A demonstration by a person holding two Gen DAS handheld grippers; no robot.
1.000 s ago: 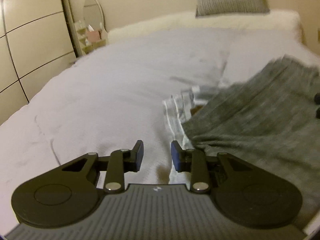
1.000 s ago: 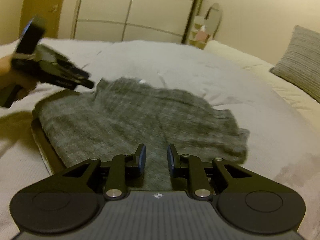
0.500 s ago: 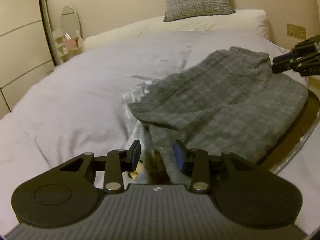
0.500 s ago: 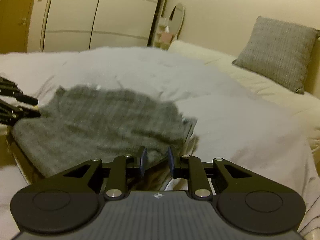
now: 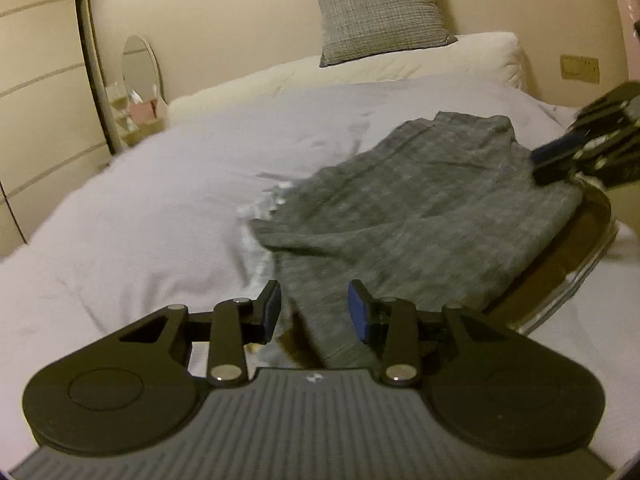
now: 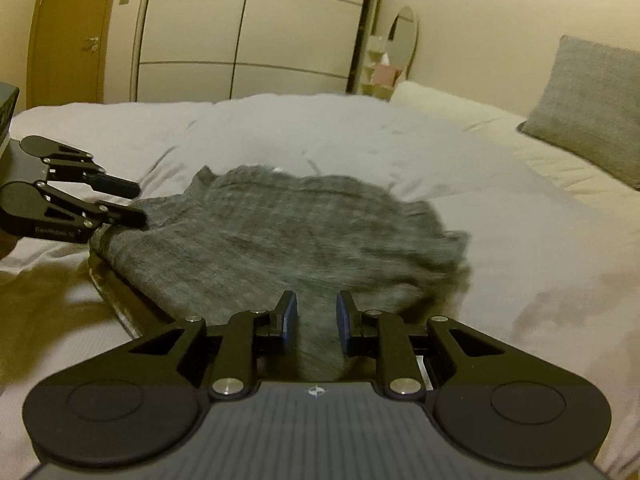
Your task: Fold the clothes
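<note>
From the left wrist, the left gripper [image 5: 314, 310] hangs low over the near edge of a grey garment [image 5: 424, 216]. Its fingers stand apart with cloth between them, but not pinched. The garment lies spread on a white bed [image 5: 180, 184], its right part over a flat board [image 5: 576, 252].

From the right wrist, the right gripper [image 6: 317, 322] sits over the garment's near end [image 6: 280, 236]. Its fingers are parted with a fold of cloth in the gap; whether they grip it I cannot tell. The left gripper [image 6: 134, 202] is open at the garment's left corner.
</note>
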